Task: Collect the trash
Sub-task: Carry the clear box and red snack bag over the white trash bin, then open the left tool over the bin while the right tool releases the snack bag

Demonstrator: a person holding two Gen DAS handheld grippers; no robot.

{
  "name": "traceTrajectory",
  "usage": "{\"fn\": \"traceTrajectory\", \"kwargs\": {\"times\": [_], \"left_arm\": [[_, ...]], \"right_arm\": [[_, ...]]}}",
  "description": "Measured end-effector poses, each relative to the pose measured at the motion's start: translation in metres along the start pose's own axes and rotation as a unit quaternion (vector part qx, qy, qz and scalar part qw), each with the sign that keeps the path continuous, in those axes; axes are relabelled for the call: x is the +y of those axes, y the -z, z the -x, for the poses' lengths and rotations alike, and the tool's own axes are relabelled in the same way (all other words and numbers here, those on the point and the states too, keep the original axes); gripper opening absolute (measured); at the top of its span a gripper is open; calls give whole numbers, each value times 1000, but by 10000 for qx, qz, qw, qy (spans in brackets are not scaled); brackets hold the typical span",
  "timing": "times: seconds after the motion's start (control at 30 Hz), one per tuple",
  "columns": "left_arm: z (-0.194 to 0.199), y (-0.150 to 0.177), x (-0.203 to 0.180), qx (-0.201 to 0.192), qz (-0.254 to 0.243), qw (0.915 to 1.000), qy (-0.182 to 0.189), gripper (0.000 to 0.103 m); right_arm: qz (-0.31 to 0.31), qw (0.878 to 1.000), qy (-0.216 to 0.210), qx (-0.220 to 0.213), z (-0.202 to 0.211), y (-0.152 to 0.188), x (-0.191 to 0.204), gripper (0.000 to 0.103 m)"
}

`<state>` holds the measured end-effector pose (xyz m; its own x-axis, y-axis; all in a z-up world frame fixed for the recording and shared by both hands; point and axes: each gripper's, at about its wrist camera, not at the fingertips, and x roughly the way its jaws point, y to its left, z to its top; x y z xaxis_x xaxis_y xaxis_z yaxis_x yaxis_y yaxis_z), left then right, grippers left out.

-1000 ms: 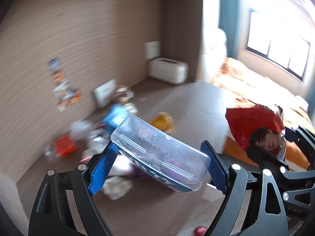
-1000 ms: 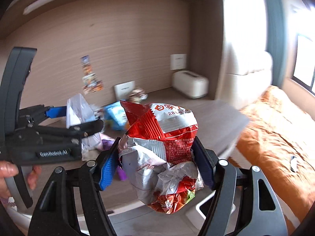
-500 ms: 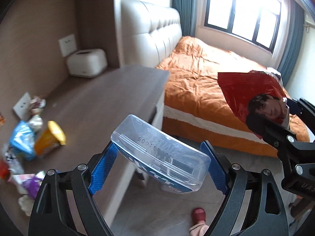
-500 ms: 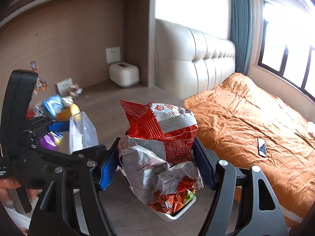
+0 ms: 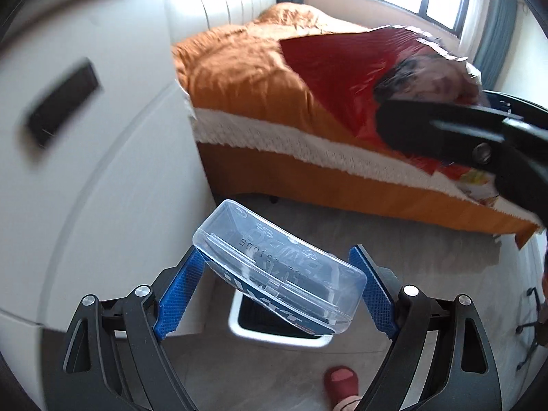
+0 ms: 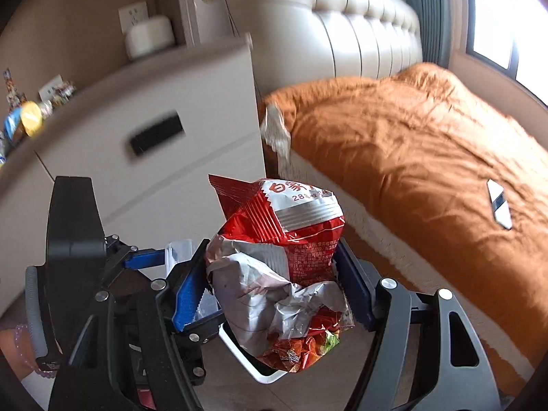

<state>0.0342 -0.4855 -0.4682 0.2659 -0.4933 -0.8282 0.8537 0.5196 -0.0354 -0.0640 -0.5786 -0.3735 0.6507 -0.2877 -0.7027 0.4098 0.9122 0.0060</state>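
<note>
Clear plastic case (image 5: pixel 277 270) — stiff, slick, clamped endwise by left tongs (image 5: pixel 274 287) — right tongs (image 6: pixel 274 291) pinch crinkly, light wrappers (image 6: pixel 277 267) mid-bundle.

Two grippers: the left (image 5: pixel 275 286) and the right (image 6: pixel 274 291). One clear plastic box (image 5: pixel 277 270). One crumpled red snack bag (image 6: pixel 281 274). One white bin (image 5: pixel 274 334) on the floor. One bed (image 6: pixel 428 137), with one small flat item (image 6: pixel 499 203) lying on it. One white cabinet (image 6: pixel 154 120), carrying one toaster (image 6: pixel 149 36) and a cluster of small trash items (image 6: pixel 24 125) too blurred to count. One red slipper (image 5: pixel 342 385).
</note>
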Motion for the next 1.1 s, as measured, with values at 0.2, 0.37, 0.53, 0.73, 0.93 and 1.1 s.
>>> {"fn": "traceTrajectory", "kwargs": {"times": [0.2,0.37,0.53,0.73,0.93,1.1], "left_arm": [[-108,37,6,338,-120,9994,26,85],[-158,60,13,540,-97,9984,134,94],[-188,69,20,687,104,9974,191,99],[-188,69,27,592,129,9982,31,99],[-178,75,46,609,206,9979,-12,99],[-158,73,46,566,257,9981,5,99]], "right_arm": [[60,9983,-335,482,-105,66,-25,71],[222,9969,-436,620,-156,93,-30,71],[326,9952,-479,793,-193,112,-30,71],[411,9938,-540,882,-210,119,-23,99],[359,9939,-467,936,-206,120,-25,99],[353,9951,-361,850,-185,108,-23,99]]}}
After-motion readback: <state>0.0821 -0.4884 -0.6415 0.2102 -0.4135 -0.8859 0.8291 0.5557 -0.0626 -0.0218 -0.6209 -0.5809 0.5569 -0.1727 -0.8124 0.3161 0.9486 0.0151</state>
